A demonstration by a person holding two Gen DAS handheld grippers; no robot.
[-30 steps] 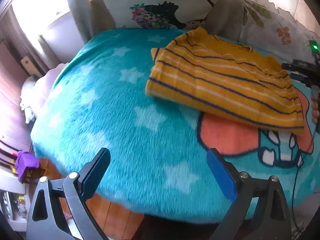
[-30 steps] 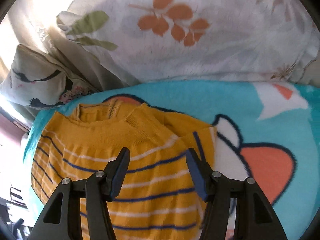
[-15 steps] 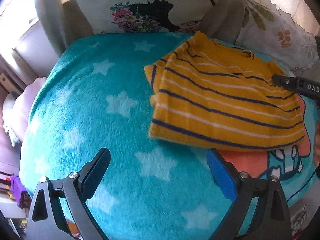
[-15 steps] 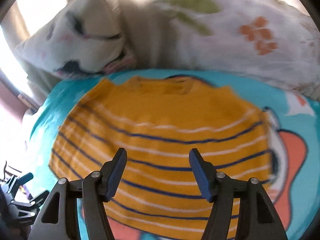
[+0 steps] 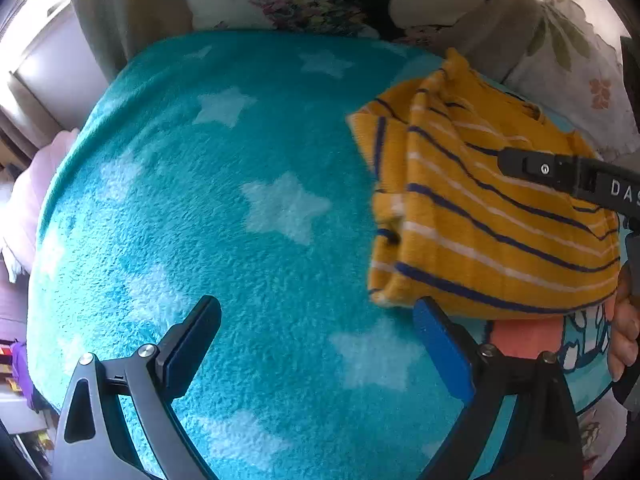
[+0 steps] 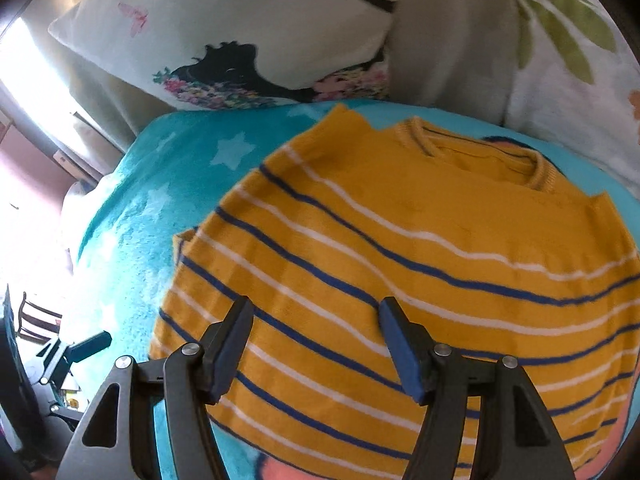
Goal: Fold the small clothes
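A small yellow sweater (image 6: 420, 248) with navy and white stripes lies partly folded on a teal star-patterned blanket (image 5: 240, 208), sleeves tucked under, collar toward the pillows. It also shows in the left wrist view (image 5: 480, 220) at the right. My left gripper (image 5: 316, 344) is open and empty, low over the blanket, its right finger close to the sweater's near left corner. My right gripper (image 6: 316, 340) is open and empty, hovering over the sweater's lower half; one of its fingers (image 5: 560, 172) reaches in over the sweater in the left wrist view.
Patterned pillows (image 6: 248, 40) and a leaf-print cushion (image 5: 568, 52) stand along the back of the blanket. The blanket's left edge (image 5: 52, 200) drops toward the floor and furniture. An orange cartoon print (image 5: 524, 336) shows near the sweater's hem.
My left gripper moved left and closer to the blanket, so the sweater sits further right in its view. My right gripper pulled back and swung left, now showing the whole sweater.
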